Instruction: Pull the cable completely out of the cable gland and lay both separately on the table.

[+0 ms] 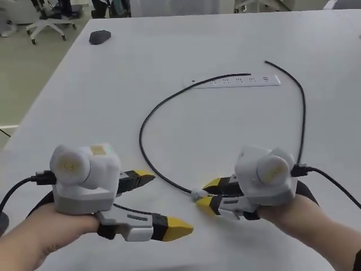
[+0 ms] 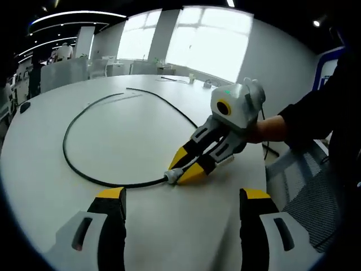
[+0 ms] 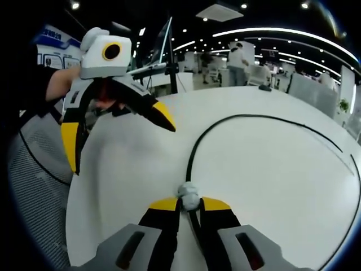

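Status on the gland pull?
Right gripper shut on cable gland. Left gripper open, off the cable. Cable still in gland. Power strip far side, not in the way.

Wears a black sleeve point(image 2: 307, 113). Shows a left gripper point(image 1: 167, 202) and a right gripper point(image 1: 204, 195) of same build: white rounded top, grey body, black jaws with yellow tips. Has a black wire point(image 1: 17, 189) plugged at outer side of each.

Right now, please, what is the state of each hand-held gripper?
Left hand-held gripper: open, holding nothing.
Right hand-held gripper: shut on the cable gland at the end of the cable.
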The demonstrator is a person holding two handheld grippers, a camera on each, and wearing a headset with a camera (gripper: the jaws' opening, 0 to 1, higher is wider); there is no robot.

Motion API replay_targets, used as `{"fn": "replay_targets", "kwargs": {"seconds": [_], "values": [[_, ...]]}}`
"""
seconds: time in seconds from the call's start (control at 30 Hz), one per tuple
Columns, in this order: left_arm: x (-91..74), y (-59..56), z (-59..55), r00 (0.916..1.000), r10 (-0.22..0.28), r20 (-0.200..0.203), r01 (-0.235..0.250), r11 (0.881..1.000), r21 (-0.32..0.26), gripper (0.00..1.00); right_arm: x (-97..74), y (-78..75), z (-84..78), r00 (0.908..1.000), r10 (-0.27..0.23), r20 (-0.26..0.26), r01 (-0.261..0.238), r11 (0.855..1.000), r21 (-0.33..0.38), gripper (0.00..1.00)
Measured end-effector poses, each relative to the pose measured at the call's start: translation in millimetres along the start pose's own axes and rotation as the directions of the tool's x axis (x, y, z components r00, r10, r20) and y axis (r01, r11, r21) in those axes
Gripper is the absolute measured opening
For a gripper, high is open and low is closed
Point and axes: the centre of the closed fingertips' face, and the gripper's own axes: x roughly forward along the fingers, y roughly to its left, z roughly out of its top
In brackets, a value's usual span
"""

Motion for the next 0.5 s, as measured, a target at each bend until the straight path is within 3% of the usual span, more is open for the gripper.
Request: {"fn": "replay_targets", "kwargs": {"seconds": [0.13, 0.2, 0.3, 0.37, 0.5], "values": [[0.0, -2.7, 1.0, 0.9999, -0.009, 0.006, 0.009, 1.0, -0.024, 0.75, -0.8, 1.4, -0.1, 1.0, -0.002, 0.003, 0.002, 0.999, -0.041, 0.08], [-0.7, -5.0, 2.4, 0.9997, -0.021, 0.009, 0.021, 0.999, -0.037, 0.67, -3.5, 2.7, -1.9, 0.9999, 0.005, -0.01, -0.005, 0.999, -0.04, 0.08], [-2.6, -12.1, 7.7, 0.9982, -0.053, 0.028, 0.054, 0.998, -0.028, 0.52, -18.1, 17.0, -6.8, 0.9957, 0.077, -0.051, -0.082, 0.992, -0.093, 0.07], [-2.1, -18.0, 9.5, 0.9962, -0.081, 0.032, 0.082, 0.995, -0.053, 0.45, -32.3, 26.4, -9.9, 0.9907, 0.112, -0.077, -0.121, 0.984, -0.132, 0.07], [7.2, -42.4, 16.5, 0.9849, -0.169, 0.037, 0.169, 0.986, -0.001, 0.51, -62.7, 42.1, -12.5, 0.9822, 0.162, -0.094, -0.176, 0.97, -0.166, 0.07]]}}
